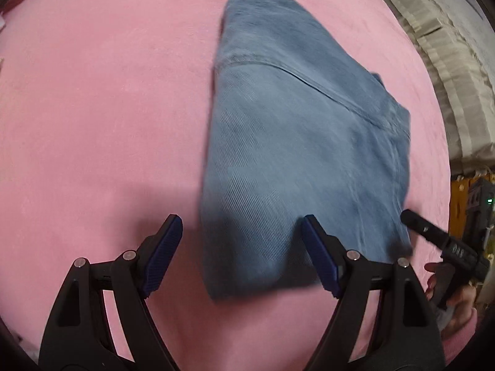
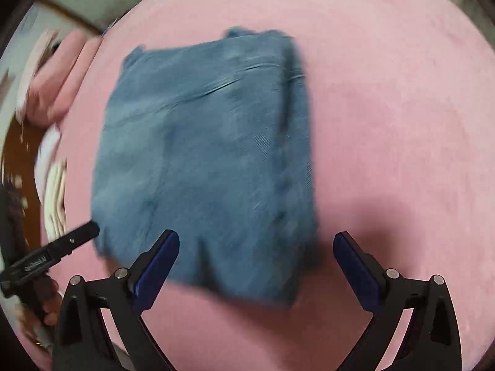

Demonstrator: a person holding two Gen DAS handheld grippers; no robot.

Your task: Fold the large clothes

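Observation:
A pair of blue jeans (image 1: 294, 142) lies folded into a compact stack on the pink bed cover (image 1: 102, 117). My left gripper (image 1: 243, 222) is open and empty, hovering above the near edge of the jeans. The right gripper's finger (image 1: 414, 222) pokes in at the jeans' right corner. In the right wrist view the folded jeans (image 2: 204, 160) fill the middle, blurred. My right gripper (image 2: 256, 238) is open and empty, just above their near edge. The left gripper's finger (image 2: 77, 235) shows at the jeans' left corner.
The pink cover (image 2: 402, 123) spreads wide around the jeans. A beige quilted blanket (image 1: 448, 71) lies beyond the bed's right edge. A yellow and black device (image 1: 473, 198) stands at the right. Pink pillows (image 2: 58, 89) and white cloth (image 2: 55, 191) lie at the left.

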